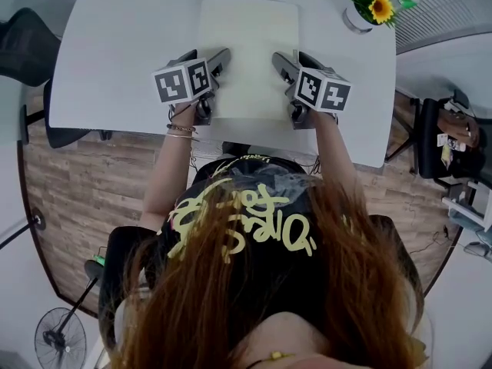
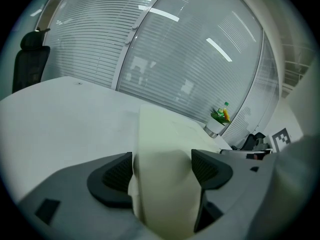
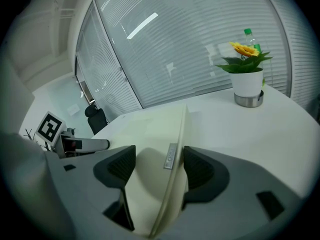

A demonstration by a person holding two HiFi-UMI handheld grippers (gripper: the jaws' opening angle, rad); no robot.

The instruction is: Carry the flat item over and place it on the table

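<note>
Cream mat (image 1: 247,56) pinched within both grippers' jaws, over table (image 1: 115,60).

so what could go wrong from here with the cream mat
1. The pale cream flat rectangular mat is bunched and curled where the left tool and right tool pinch its near end; releasing may leave it creased or humped rather than flat on the white table.
2. Opening one tool first could skew it, and sliding it further right might nudge the small white potted sunflower.
</note>
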